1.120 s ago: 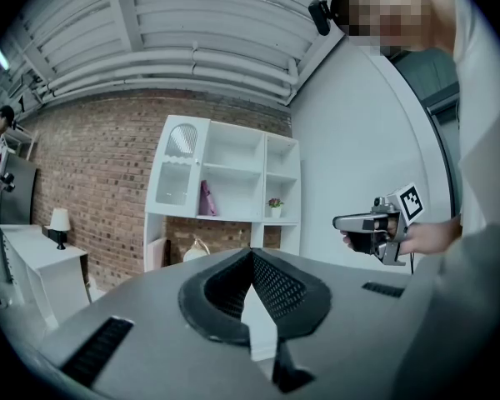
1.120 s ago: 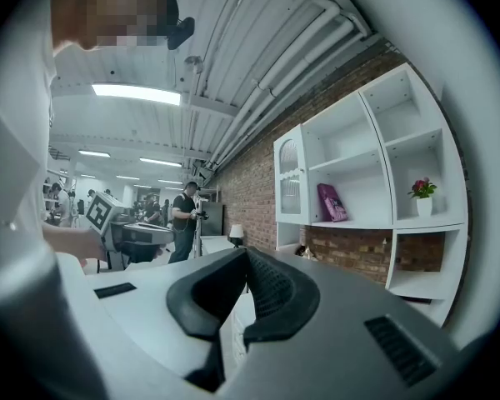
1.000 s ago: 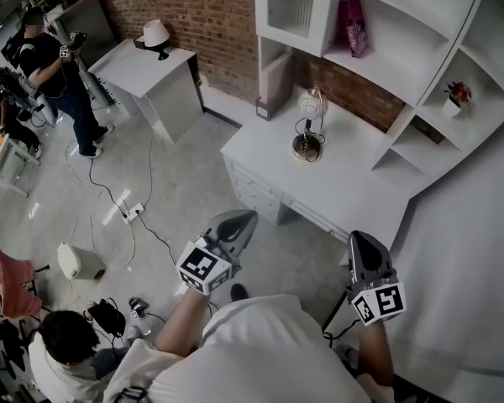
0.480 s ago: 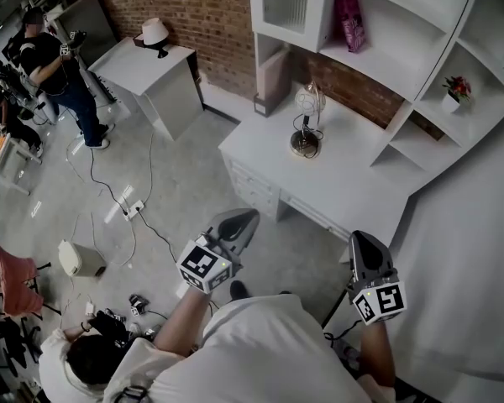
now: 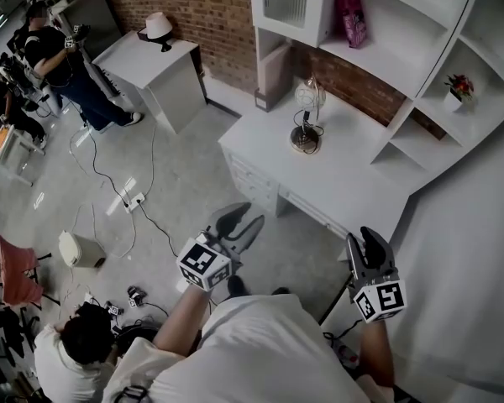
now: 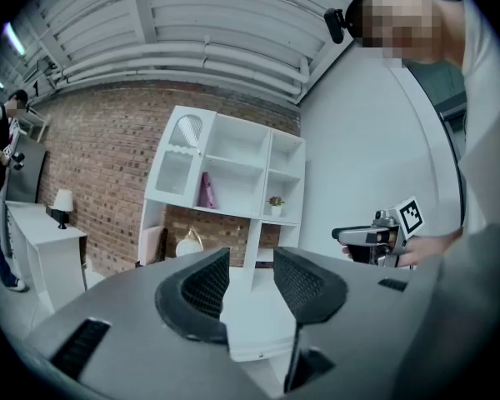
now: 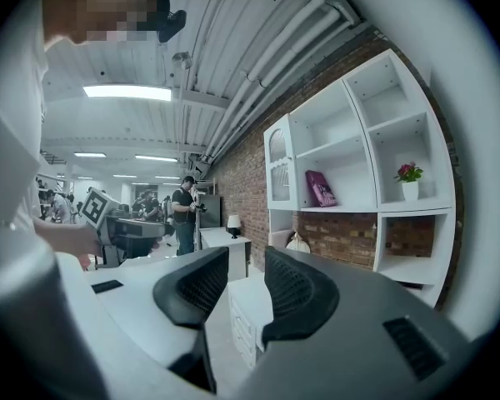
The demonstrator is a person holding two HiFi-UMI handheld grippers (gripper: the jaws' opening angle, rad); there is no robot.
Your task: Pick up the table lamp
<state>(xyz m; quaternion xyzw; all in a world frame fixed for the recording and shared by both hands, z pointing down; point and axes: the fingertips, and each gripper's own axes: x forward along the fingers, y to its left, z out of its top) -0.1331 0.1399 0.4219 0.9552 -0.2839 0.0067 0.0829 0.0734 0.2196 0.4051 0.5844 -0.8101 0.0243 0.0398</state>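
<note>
The table lamp [image 5: 307,120], a wire globe on a round brass base, stands upright on the white desk [image 5: 353,183] under the shelves. It also shows small and far off in the left gripper view [image 6: 188,244] and the right gripper view [image 7: 297,242]. My left gripper [image 5: 245,222] hovers over the floor in front of the desk, well short of the lamp. Its jaws are opening with nothing between them [image 6: 250,280]. My right gripper [image 5: 368,240] is held near the desk's front right corner, jaws also opening and empty [image 7: 246,277].
A white shelf unit [image 5: 403,49] rises behind the desk, holding a pink book [image 5: 350,15] and a potted flower [image 5: 458,91]. A second white table [image 5: 151,70] carries a shaded lamp [image 5: 157,28]. Cables [image 5: 126,204] cross the floor. One person [image 5: 63,61] stands at left, another [image 5: 76,351] crouches.
Both grippers' jaws have gone from shut to parted. Both hands drifted a little toward the desk. The standing person stepped and the crouching person shifted.
</note>
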